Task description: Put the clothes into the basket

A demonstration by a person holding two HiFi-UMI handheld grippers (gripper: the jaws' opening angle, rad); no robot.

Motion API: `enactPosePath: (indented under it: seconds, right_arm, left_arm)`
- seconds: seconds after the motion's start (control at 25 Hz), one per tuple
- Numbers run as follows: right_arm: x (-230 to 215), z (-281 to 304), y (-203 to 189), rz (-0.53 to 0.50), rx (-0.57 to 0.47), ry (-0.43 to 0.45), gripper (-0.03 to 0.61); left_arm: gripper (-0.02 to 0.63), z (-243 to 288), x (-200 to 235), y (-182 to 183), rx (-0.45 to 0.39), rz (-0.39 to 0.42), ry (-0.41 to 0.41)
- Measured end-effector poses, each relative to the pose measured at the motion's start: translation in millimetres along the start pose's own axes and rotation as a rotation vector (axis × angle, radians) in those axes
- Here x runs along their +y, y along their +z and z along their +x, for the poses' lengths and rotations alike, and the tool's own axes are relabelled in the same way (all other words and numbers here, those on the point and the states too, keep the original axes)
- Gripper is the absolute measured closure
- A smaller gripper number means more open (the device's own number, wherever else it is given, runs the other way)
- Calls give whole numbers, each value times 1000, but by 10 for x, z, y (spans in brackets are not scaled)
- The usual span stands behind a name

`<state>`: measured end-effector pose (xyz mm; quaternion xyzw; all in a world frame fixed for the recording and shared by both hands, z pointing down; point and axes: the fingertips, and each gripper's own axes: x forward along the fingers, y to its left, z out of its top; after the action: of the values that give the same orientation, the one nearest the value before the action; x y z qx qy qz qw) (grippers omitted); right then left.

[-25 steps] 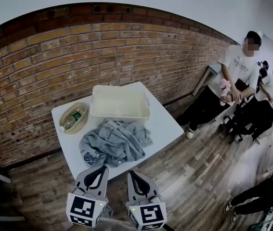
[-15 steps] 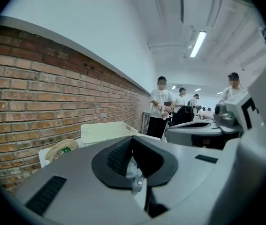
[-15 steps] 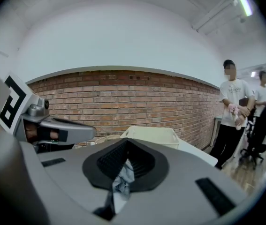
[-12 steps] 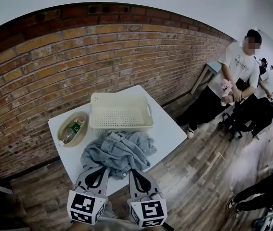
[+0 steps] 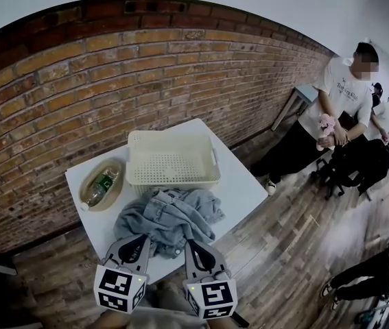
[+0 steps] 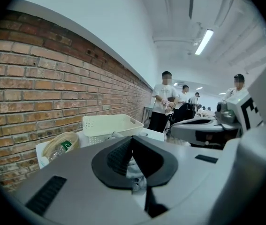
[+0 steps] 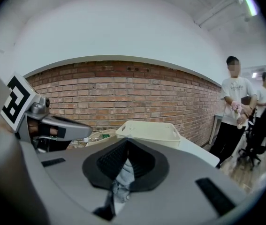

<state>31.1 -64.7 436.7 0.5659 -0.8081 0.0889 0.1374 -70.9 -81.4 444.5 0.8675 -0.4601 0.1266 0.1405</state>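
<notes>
Two sets of jaws are together and empty: left hand-held gripper [image 5: 139,240] and right hand-held gripper [image 5: 190,244]. Clothes [image 5: 170,218] lie just ahead, basket [image 5: 173,178] beyond. Best to open both wide, then pinch thick folds.

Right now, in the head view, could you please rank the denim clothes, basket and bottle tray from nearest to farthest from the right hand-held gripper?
1. Denim clothes, just ahead.
2. Basket, behind the clothes.
3. Bottle tray, back left.
</notes>
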Motion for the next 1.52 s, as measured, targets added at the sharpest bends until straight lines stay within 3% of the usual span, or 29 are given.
enactPosePath:
  seconds: [0.32,0.52,0.56,0.64,0.68,0.84,1.0,1.16,1.52]
  right_arm:
    - [-154,229,-119,-17,50,66,566]
    - [-246,422,-253,-32,97,113,458]
    - [-272,456,-300,-29,112,120,437]
    - [-323,525,-390,-27,141,133,390]
    - [-349,560,-428,-29,153,135,380]
    - [-432,708,-526,-50,176,143,296]
    - [-537,861,-623,-78,212,152,168]
    - [-639,1016,-762,-93,269,159,77]
    - [-911,1312,-1095,-71,401,135,28]
  left_arm:
    - [604,195,198,-127,22,-52,42]
    - [600,356,355,-360,100,-85,67]
    - [582,399,373,-421,123,-94,66]
    - [453,488,396,-539,167,-118,50]
    - [419,526,407,-589,186,-130,41]
    - [335,634,511,-767,247,-147,39]
    - [224,700,667,-894,293,-147,72]
    - [176,772,775,-1011,333,-166,72]
    - [132,999,907,-1231,417,-195,60]
